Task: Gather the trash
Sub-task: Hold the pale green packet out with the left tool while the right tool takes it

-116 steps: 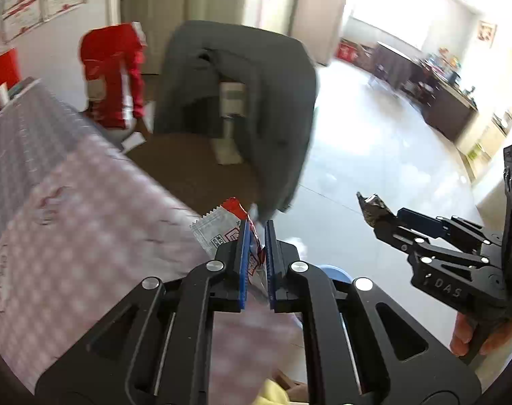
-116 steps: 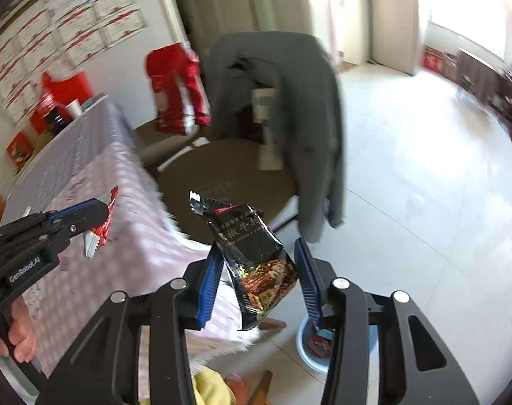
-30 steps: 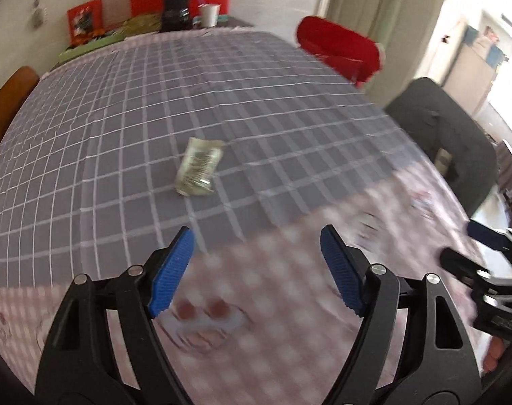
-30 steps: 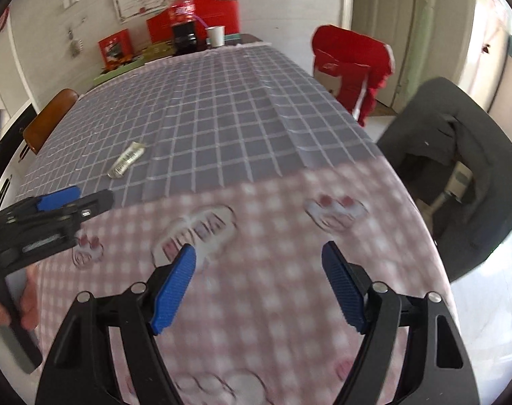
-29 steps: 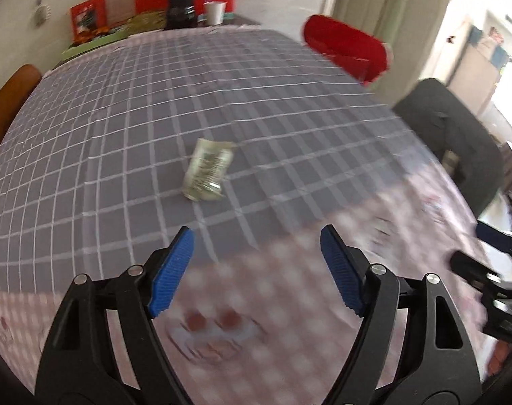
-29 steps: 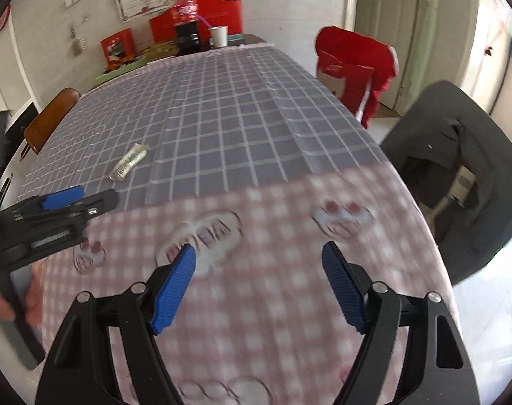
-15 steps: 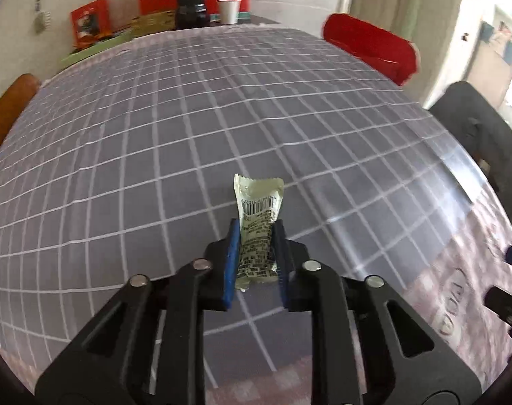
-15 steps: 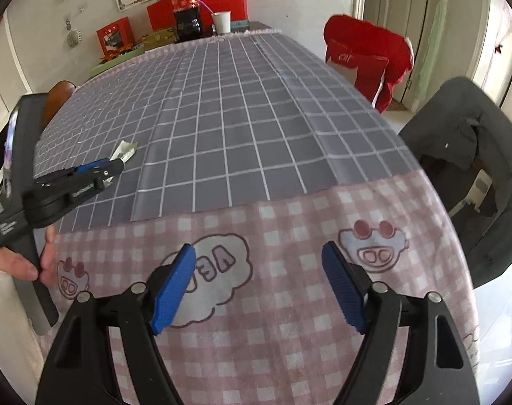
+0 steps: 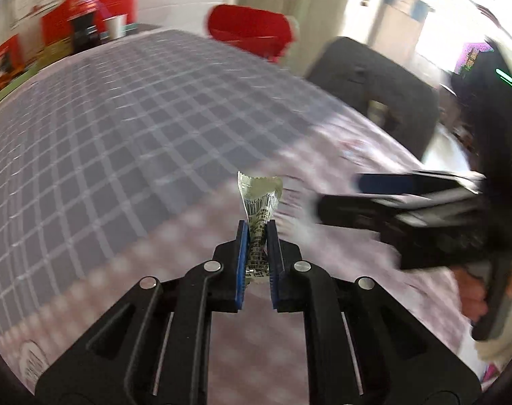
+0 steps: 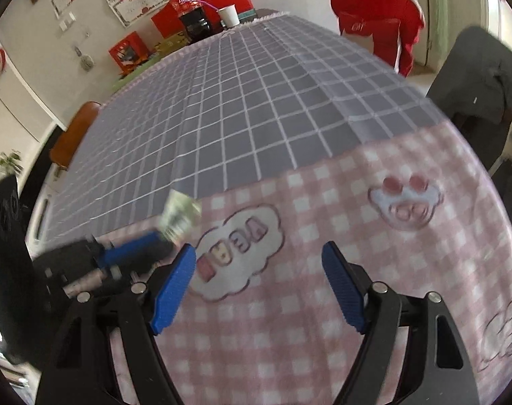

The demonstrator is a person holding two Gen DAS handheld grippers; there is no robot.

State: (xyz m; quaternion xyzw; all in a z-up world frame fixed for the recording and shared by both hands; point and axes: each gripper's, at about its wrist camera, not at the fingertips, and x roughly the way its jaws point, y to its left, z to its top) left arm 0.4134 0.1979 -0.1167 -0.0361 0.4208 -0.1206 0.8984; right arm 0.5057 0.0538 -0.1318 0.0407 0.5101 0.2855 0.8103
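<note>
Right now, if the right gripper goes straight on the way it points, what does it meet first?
Most likely the pink checked tablecloth. The open right gripper tilts down toward it, and nothing lies between. Depth is hard to judge here.

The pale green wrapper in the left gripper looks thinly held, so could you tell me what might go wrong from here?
1. The left gripper pinches only the lower end of the wrapper; the light, crinkled film could slip out mid-swing.
2. The blurred view suggests fast motion, and the open right gripper sits close beside the wrapper, so the two could knock together.
</note>
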